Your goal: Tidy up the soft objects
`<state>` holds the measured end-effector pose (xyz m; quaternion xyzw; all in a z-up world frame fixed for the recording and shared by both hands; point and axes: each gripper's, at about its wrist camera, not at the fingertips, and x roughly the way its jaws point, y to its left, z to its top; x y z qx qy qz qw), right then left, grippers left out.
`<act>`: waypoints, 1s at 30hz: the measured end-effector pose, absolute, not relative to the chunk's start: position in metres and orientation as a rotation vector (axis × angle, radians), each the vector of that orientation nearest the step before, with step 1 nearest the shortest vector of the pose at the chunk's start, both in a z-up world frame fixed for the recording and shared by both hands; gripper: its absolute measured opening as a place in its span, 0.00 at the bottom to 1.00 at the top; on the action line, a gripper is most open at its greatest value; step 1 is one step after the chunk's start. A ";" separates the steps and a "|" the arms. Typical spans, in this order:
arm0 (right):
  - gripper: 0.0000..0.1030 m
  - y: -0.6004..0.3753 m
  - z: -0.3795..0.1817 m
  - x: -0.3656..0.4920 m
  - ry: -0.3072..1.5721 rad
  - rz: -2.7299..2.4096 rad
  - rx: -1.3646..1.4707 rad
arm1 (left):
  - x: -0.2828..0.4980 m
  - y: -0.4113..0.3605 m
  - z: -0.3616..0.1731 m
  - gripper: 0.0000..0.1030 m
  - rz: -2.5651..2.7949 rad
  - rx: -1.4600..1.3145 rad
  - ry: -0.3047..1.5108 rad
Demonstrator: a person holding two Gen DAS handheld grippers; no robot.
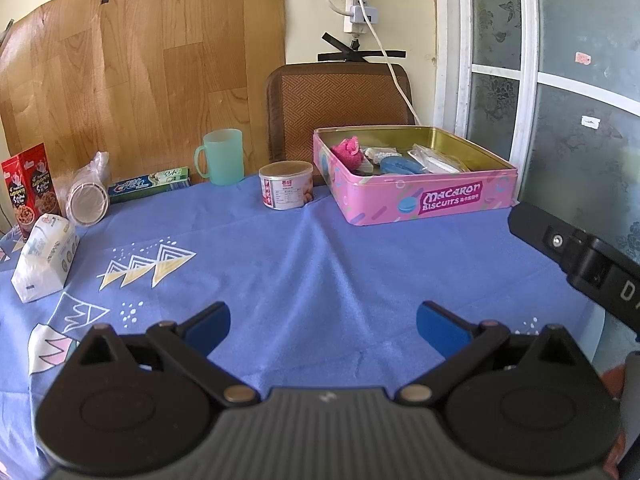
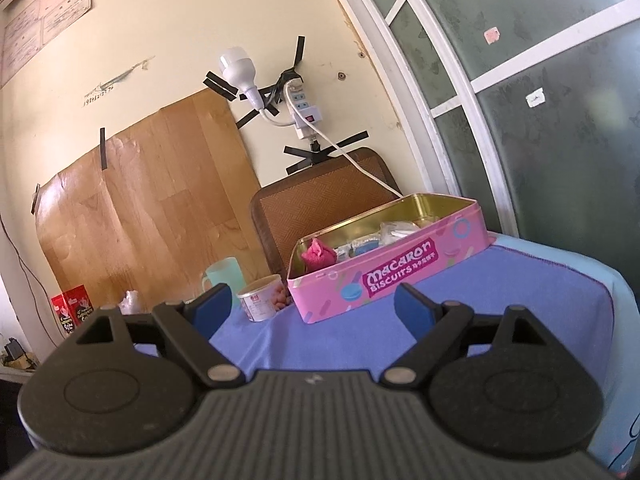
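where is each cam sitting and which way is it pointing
Left wrist: on the left gripper, low over the blue cloth, facing the wall; own open fingers show, the right gripper's body at right.
Right wrist: on the right gripper, tilted, near the table's right edge, facing the tin; own open fingers show.
Shared: tin, can, green cup, chair.

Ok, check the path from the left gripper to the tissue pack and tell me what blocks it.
Nothing visible does. The left gripper is open over bare blue tablecloth, and the tissue pack lies to its left with only cloth between.

Bright, even daylight; soft shadows; strong fisheye edge distortion.
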<state>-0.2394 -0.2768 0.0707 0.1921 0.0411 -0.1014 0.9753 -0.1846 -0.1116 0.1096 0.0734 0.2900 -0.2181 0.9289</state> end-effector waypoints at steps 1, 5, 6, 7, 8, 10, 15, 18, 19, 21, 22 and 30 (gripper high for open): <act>0.88 -0.277 0.070 -0.240 0.085 -0.202 0.387 | -0.185 -0.112 0.109 1.00 -0.447 0.150 0.596; 0.88 -0.276 0.070 -0.238 0.095 -0.197 0.385 | -0.184 -0.112 0.110 1.00 -0.450 0.149 0.598; 0.88 -0.276 0.070 -0.239 0.093 -0.197 0.387 | -0.185 -0.112 0.110 1.00 -0.448 0.148 0.595; 0.88 -0.276 0.070 -0.239 0.091 -0.198 0.385 | -0.185 -0.112 0.111 1.00 -0.448 0.147 0.593; 0.88 -0.276 0.070 -0.239 0.091 -0.198 0.384 | -0.185 -0.111 0.110 1.00 -0.449 0.146 0.593; 0.88 -0.276 0.070 -0.238 0.093 -0.195 0.385 | -0.185 -0.111 0.110 1.00 -0.451 0.147 0.600; 0.88 -0.275 0.070 -0.239 0.094 -0.195 0.385 | -0.184 -0.111 0.108 1.00 -0.457 0.143 0.614; 0.88 -0.274 0.068 -0.238 0.103 -0.193 0.385 | -0.182 -0.111 0.106 1.00 -0.466 0.139 0.630; 0.88 -0.273 0.068 -0.237 0.108 -0.191 0.385 | -0.181 -0.111 0.104 1.00 -0.469 0.137 0.639; 0.88 -0.273 0.066 -0.234 0.121 -0.190 0.382 | -0.178 -0.111 0.101 1.00 -0.461 0.142 0.649; 0.88 -0.274 0.065 -0.233 0.127 -0.191 0.382 | -0.175 -0.111 0.098 1.00 -0.453 0.147 0.653; 0.89 -0.284 0.065 -0.190 0.214 -0.157 0.360 | -0.128 -0.108 0.088 1.00 -0.411 0.141 0.685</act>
